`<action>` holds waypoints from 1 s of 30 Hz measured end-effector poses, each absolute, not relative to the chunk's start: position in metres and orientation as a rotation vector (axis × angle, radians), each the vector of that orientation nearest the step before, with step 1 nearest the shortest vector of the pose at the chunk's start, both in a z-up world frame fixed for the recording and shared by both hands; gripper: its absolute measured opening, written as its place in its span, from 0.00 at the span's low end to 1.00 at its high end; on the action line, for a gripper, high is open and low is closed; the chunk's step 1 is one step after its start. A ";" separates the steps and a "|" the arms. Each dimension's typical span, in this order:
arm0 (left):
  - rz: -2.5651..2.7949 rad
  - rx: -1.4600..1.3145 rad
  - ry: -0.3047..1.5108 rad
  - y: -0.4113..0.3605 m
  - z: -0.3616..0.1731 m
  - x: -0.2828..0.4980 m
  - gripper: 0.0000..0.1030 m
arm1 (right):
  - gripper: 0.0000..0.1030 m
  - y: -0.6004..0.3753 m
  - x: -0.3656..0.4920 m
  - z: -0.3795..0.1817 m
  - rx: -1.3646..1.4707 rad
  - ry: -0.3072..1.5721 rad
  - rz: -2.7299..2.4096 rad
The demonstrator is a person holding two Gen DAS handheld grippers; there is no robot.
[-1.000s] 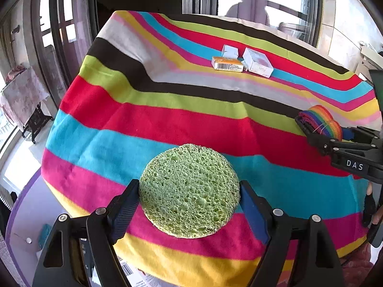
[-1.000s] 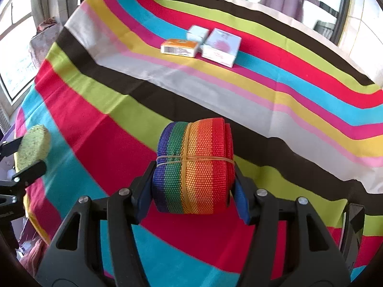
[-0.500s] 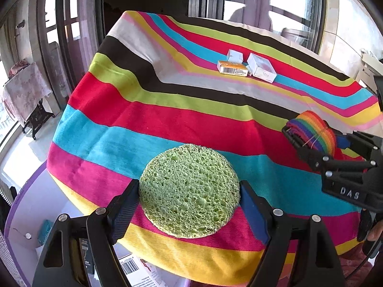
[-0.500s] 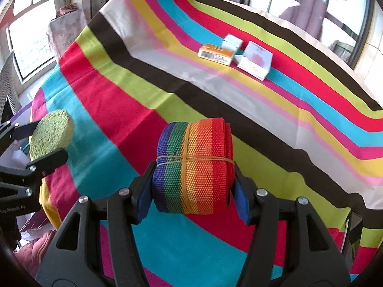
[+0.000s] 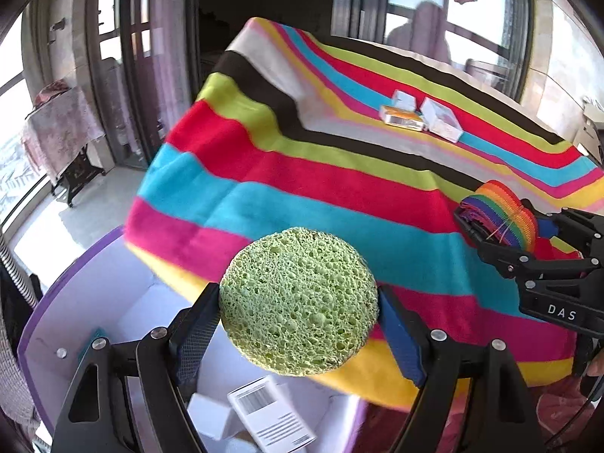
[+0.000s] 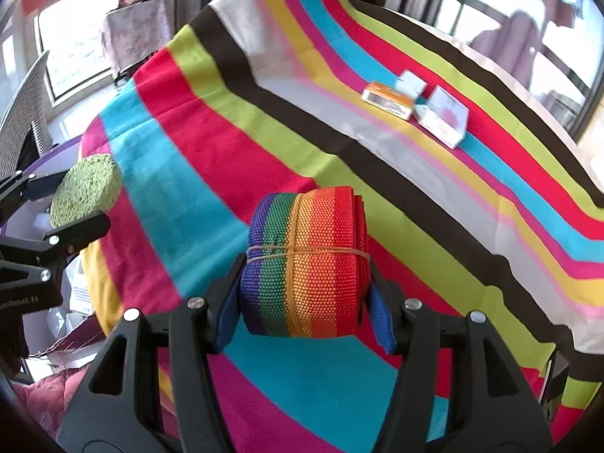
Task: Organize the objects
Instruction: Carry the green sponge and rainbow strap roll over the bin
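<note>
Green and porous, a round sponge (image 5: pixel 299 302) sits clamped edge to edge between the two pads of the left claw (image 5: pixel 299 322), its flat face turned up toward the camera. That claw tilts downward over the near left corner of the table (image 5: pixel 339 173), where the striped cloth (image 5: pixel 287 185) falls away; below it lies a white box with a purple rim (image 5: pixel 68 294) holding a few white cartons and a barcoded leaflet (image 5: pixel 271 415). In the right wrist view the same sponge (image 6: pixel 86 190) shows at the far left, off the cloth's edge.

The right claw (image 6: pixel 304 298) also angles down, over the blue and pink stripes near the table's front edge. It is clenched on a roll of rainbow webbing (image 6: pixel 305 264) bound with a rubber band (image 6: pixel 302 251), the pads pressing on the roll's two ends. From the left wrist view this roll (image 5: pixel 502 215) appears at the right, above the cloth.

Far across the table, three small boxes lie together: an orange one (image 6: pixel 389 100), a small white one (image 6: pixel 411 83), and a white-and-pink one (image 6: pixel 445 115), touching or nearly so.
</note>
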State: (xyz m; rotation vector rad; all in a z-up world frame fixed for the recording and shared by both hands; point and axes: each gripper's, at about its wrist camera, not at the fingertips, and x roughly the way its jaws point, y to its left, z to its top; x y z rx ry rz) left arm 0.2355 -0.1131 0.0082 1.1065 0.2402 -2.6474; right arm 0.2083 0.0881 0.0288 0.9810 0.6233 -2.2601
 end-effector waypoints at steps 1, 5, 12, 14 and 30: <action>-2.640 1.104 0.250 -0.117 0.008 0.239 0.79 | 0.60 0.085 0.211 0.029 0.977 0.630 -2.253; -2.600 1.093 0.297 -0.137 0.003 0.254 0.79 | 0.60 0.070 0.223 0.030 0.955 0.662 -2.213; -2.541 1.079 0.349 -0.161 -0.005 0.275 0.79 | 0.60 0.044 0.246 0.032 0.912 0.725 -2.139; -2.525 1.079 0.353 -0.166 -0.008 0.280 0.79 | 0.60 0.035 0.255 0.032 0.895 0.747 -2.111; -2.329 1.059 0.377 -0.225 -0.028 0.329 0.79 | 0.60 -0.028 0.347 0.021 0.731 0.839 -1.737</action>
